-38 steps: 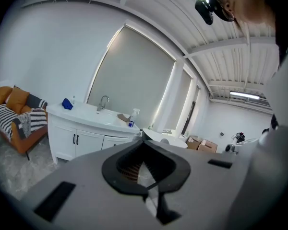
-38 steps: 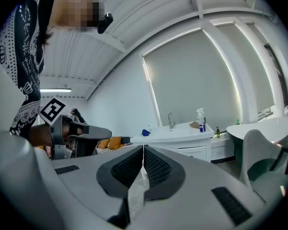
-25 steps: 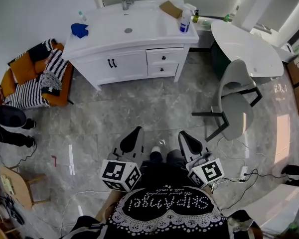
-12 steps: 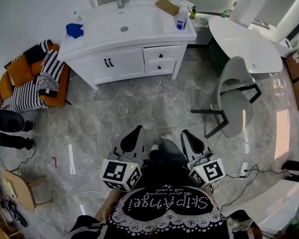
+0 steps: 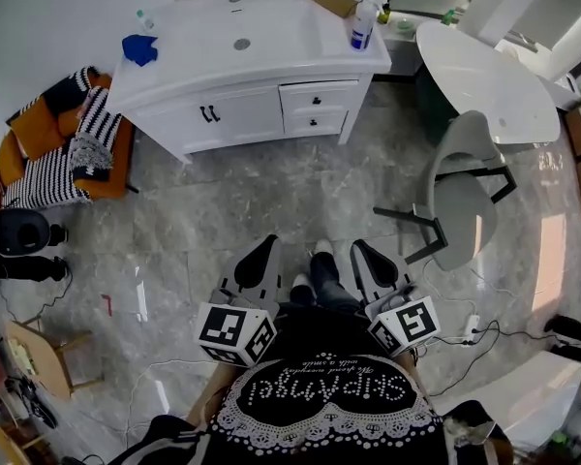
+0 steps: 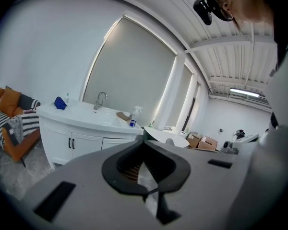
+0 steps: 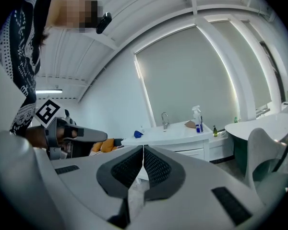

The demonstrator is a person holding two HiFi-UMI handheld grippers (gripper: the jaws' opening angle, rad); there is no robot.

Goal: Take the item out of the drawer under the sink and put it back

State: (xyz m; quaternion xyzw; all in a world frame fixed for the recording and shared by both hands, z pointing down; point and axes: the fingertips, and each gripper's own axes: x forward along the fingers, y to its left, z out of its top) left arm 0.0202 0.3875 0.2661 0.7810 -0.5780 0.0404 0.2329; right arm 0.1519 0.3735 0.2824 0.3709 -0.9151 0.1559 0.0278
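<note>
- At 6 o'clock, closest to me, both tongs sit low in front of my body. The left gripper (image 5: 266,255) has its jaws pressed together with nothing between them. The right gripper (image 5: 361,255) is likewise closed tight and empty.
- Beyond the tips, bare grey floor (image 5: 271,197) runs up to the cabinet with nothing in the way.
- At 2 o'clock a pale chair (image 5: 460,201) stands well clear of my line.
- At 12 o'clock is the white vanity (image 5: 174,105). On its right side an upper drawer (image 5: 315,98) sits above a lower drawer (image 5: 317,122), both pushed fully in, just beside the double doors (image 5: 213,116) at 11 o'clock.
- The item is not visible. I judge it is shut inside one of those drawers, though I cannot tell which.
- I read this as the approach: no drawer has been opened yet. The next move calls for closing the distance, parting one gripper's jaws around a drawer knob and pulling straight out, with the other gripper kept free for the item.
- Farthest off on the countertop are the sink basin (image 5: 242,44), a spray bottle (image 5: 361,27) at 1 o'clock and a blue cloth (image 5: 136,48) at 11 o'clock.
</note>
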